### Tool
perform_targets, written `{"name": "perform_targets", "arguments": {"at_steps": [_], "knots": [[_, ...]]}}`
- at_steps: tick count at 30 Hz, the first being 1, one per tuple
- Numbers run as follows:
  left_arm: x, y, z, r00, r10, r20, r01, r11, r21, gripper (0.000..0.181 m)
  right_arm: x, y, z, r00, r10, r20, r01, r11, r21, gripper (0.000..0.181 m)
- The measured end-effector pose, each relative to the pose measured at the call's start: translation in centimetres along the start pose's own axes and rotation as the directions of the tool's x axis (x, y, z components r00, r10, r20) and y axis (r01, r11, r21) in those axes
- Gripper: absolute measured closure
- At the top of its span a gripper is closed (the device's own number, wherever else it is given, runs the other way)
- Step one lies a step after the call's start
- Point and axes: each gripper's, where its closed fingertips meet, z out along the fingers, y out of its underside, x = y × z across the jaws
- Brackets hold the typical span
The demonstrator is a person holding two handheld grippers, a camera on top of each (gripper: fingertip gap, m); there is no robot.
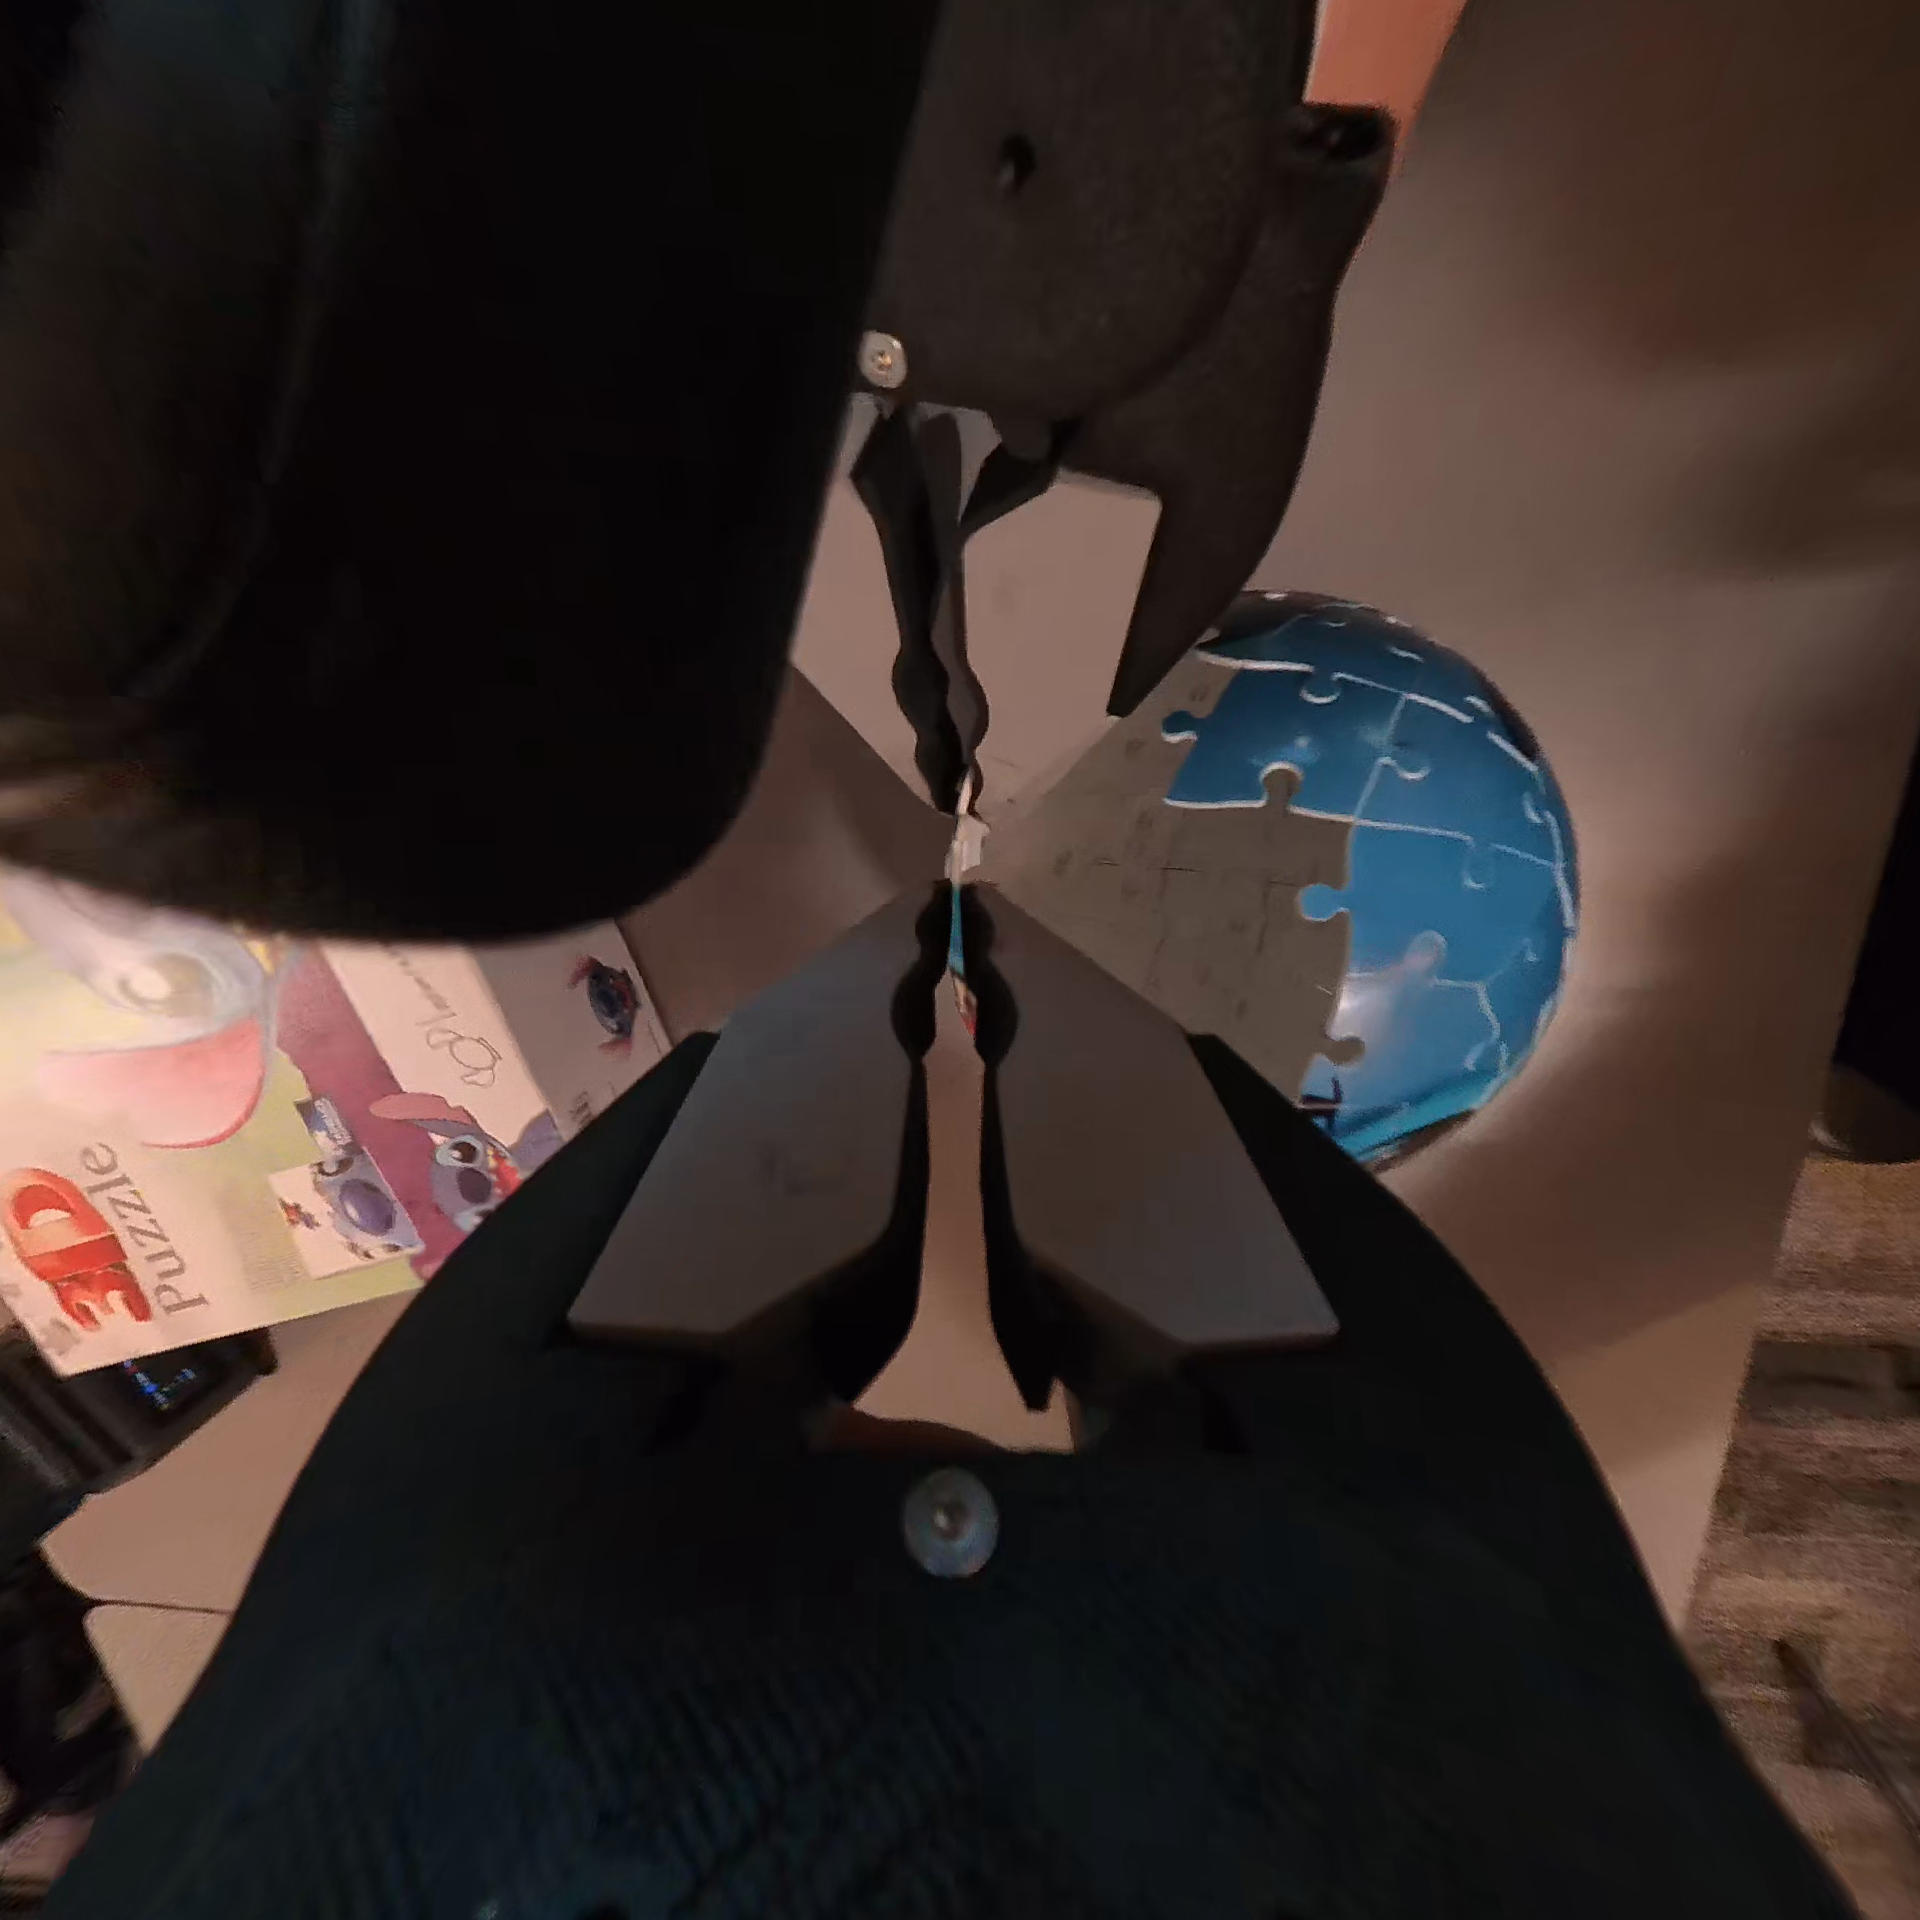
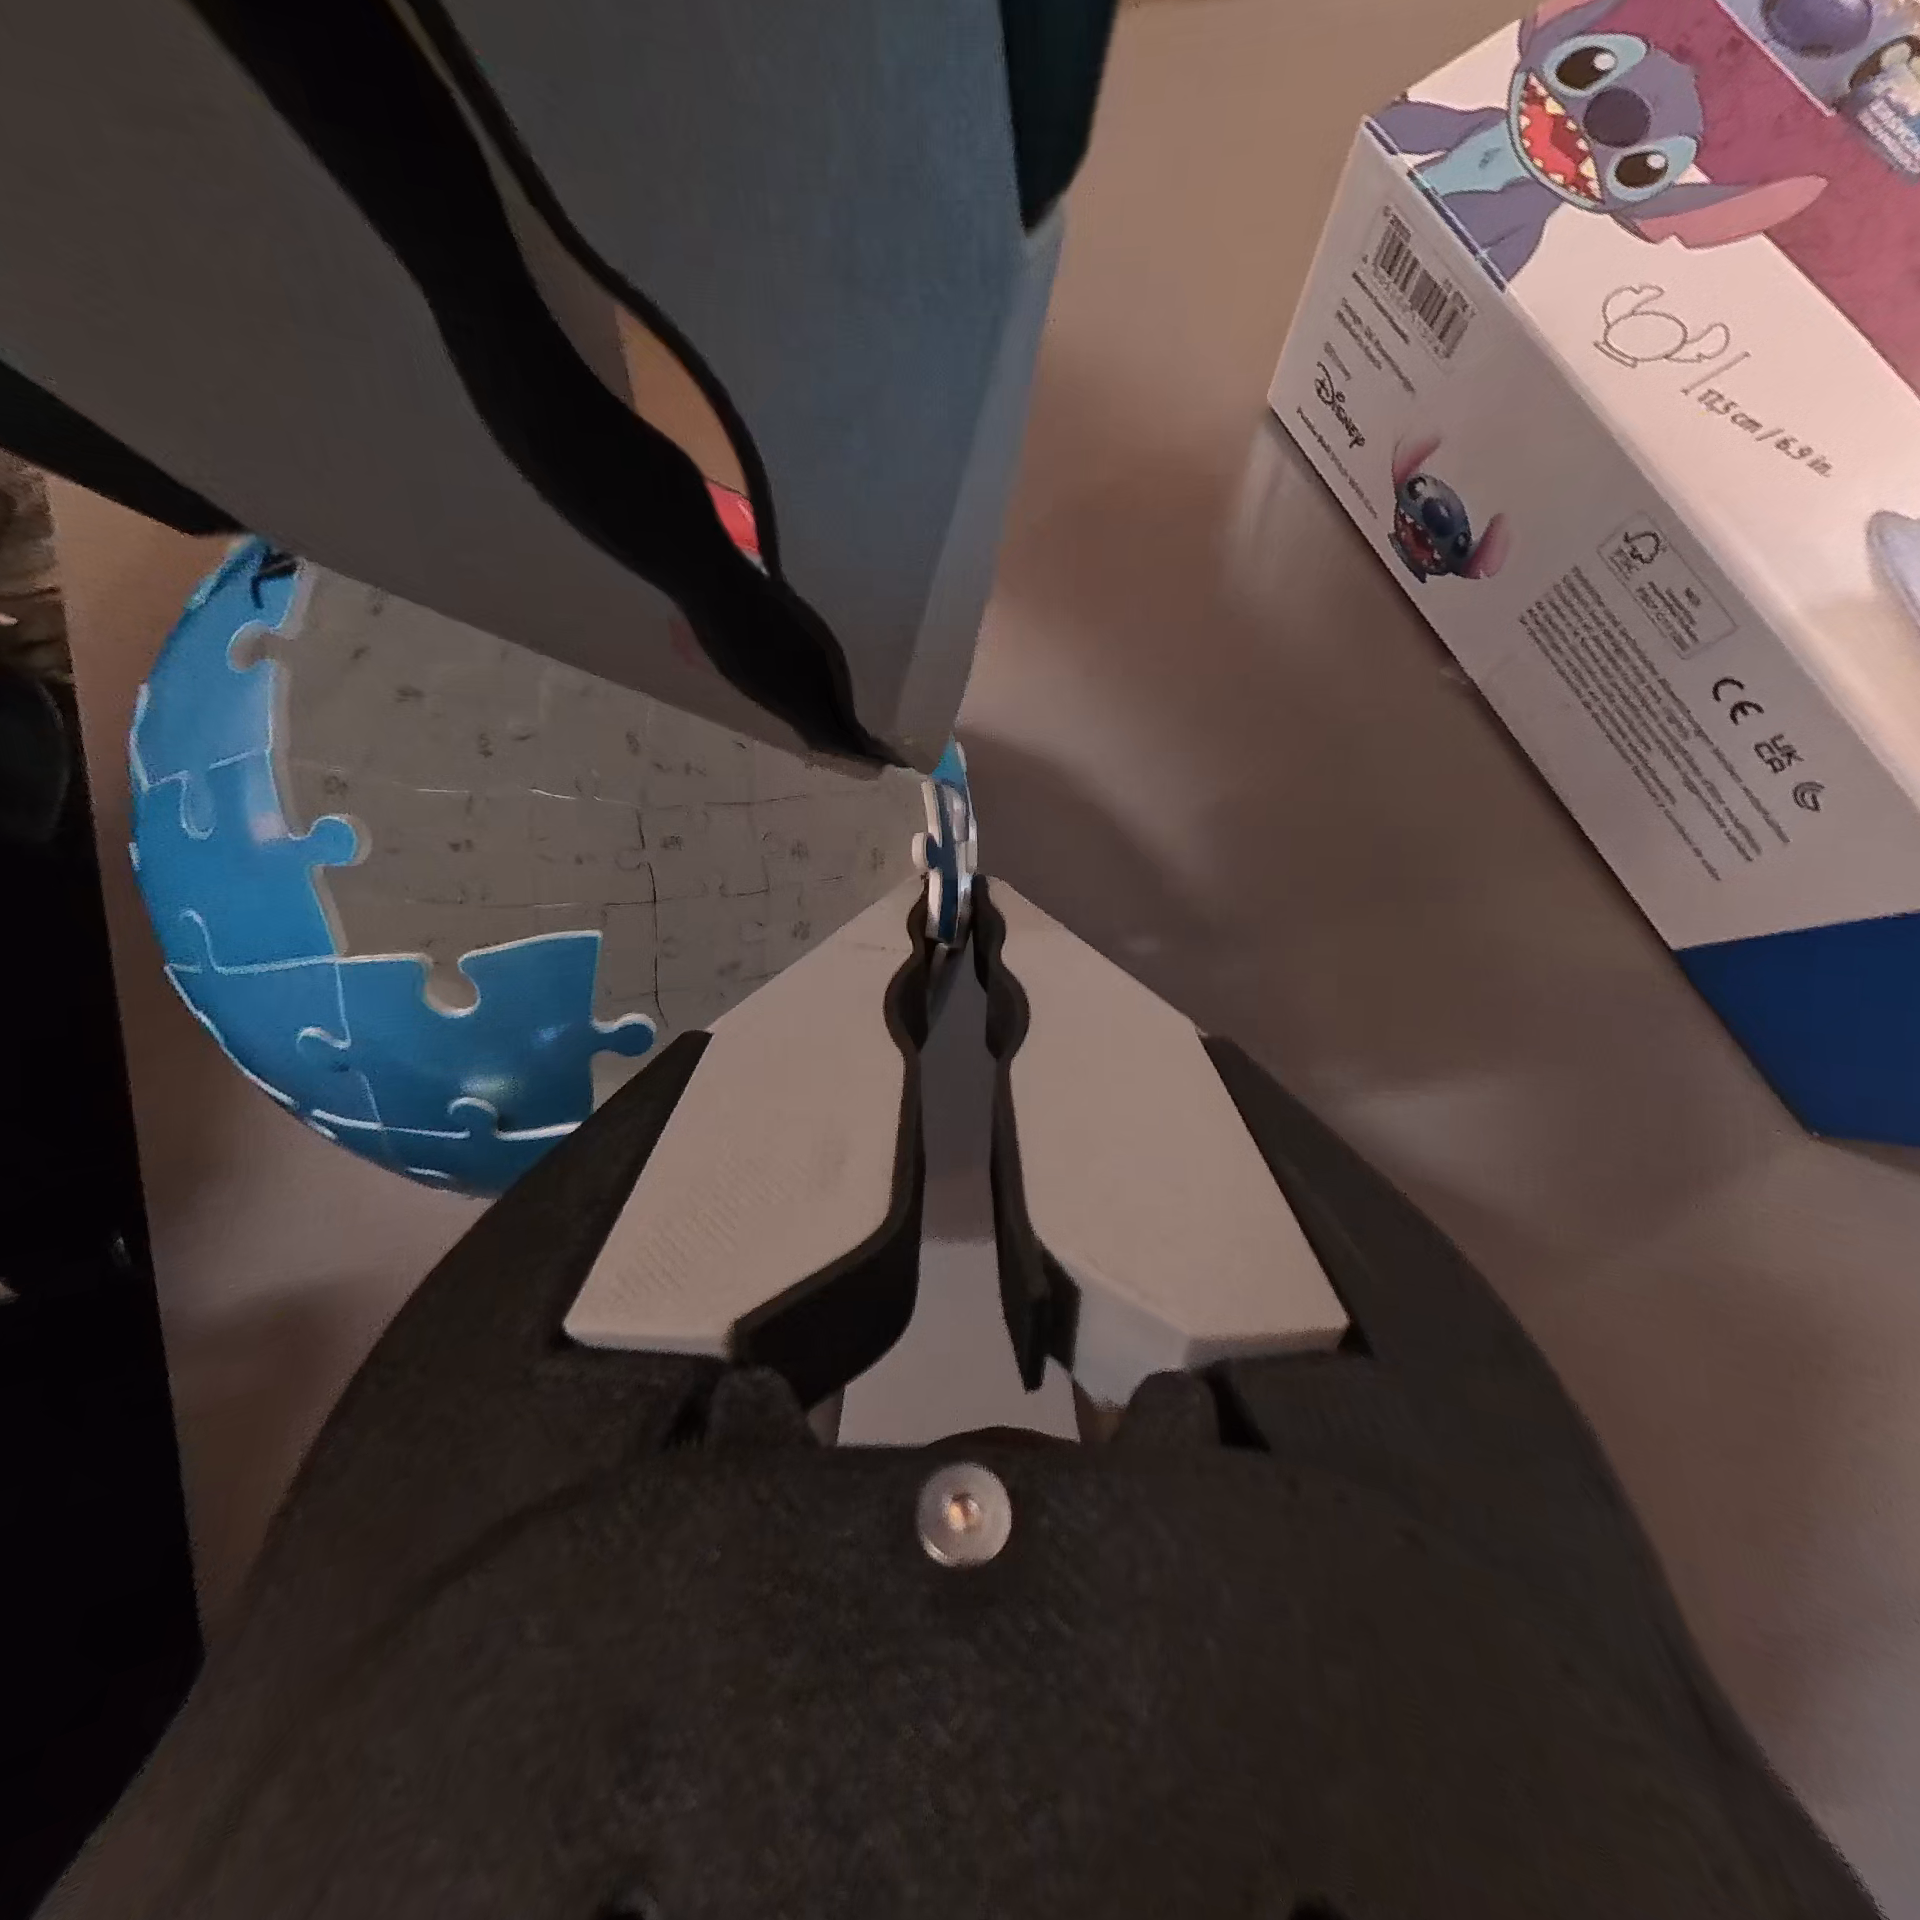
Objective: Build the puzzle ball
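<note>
Two small puzzle pieces are held edge-on and tip to tip above the surface [image 2: 1195,727]: the left claw [image 1: 956,935] is clenched on one piece [image 1: 958,971], the right claw [image 2: 951,914] on another piece [image 2: 948,847]. The half-built ball [image 2: 343,894] rests behind them, left of the right claw and right of the left, its open side toward the claws. A box [image 2: 1621,499] bearing print, a barcode and cartoon pictures lies at the far right.

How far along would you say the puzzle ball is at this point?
Partly done: the puzzle ball is an open blue shell showing its grey inside. In hand: the left gripper and right gripper both pinch puzzle pieces tip to tip. Left: closing the gap.
</note>
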Motion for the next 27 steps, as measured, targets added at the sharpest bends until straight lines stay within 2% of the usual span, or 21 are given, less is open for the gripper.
{"name": "perform_targets", "arguments": {"at_steps": [1,5,7,10,12,17,24,27], "knots": [[0.0,0.2,-0.1,1.000,-0.022,-0.004,0.022,1.000,-0.003,0.181,0.0,-0.1,0.1,1.000,-0.010,0.017,0.010,1.000,0.000,0.179],[0.2,1.2,-1.0,0.997,-0.075,0.030,0.075,0.997,0.010,0.180,-0.1,-0.8,0.7,0.994,-0.076,0.084,0.075,0.997,0.012,0.179],[0.2,1.3,-1.9,0.992,-0.119,0.052,0.115,0.991,0.070,0.170,-0.1,-1.0,0.9,0.987,-0.111,0.113,0.108,0.994,0.026,0.179],[-0.2,0.9,-2.6,0.985,-0.155,0.079,0.140,0.976,0.166,0.169,-0.2,-1.0,1.1,0.978,-0.140,0.156,0.135,0.990,0.044,0.179],[-0.3,0.1,-1.9,0.986,-0.162,0.035,0.152,0.968,0.199,0.168,-0.3,-1.0,1.3,0.971,-0.144,0.190,0.137,0.989,0.053,0.179],[-1.1,0.0,1.1,0.986,-0.150,-0.073,0.158,0.980,0.122,0.169,-0.4,-1.0,1.7,0.954,-0.131,0.269,0.115,0.991,0.075,0.178],[-0.5,0.1,2.0,0.982,-0.085,-0.171,0.111,0.983,0.145,0.172,-0.4,-0.7,2.0,0.935,-0.113,0.336,0.098,0.993,0.062,0.178],[0.0,0.6,2.5,0.980,-0.059,-0.192,0.081,0.991,0.109,0.175,-0.5,-0.8,2.1,0.929,-0.110,0.354,0.094,0.994,0.064,0.178]]}}
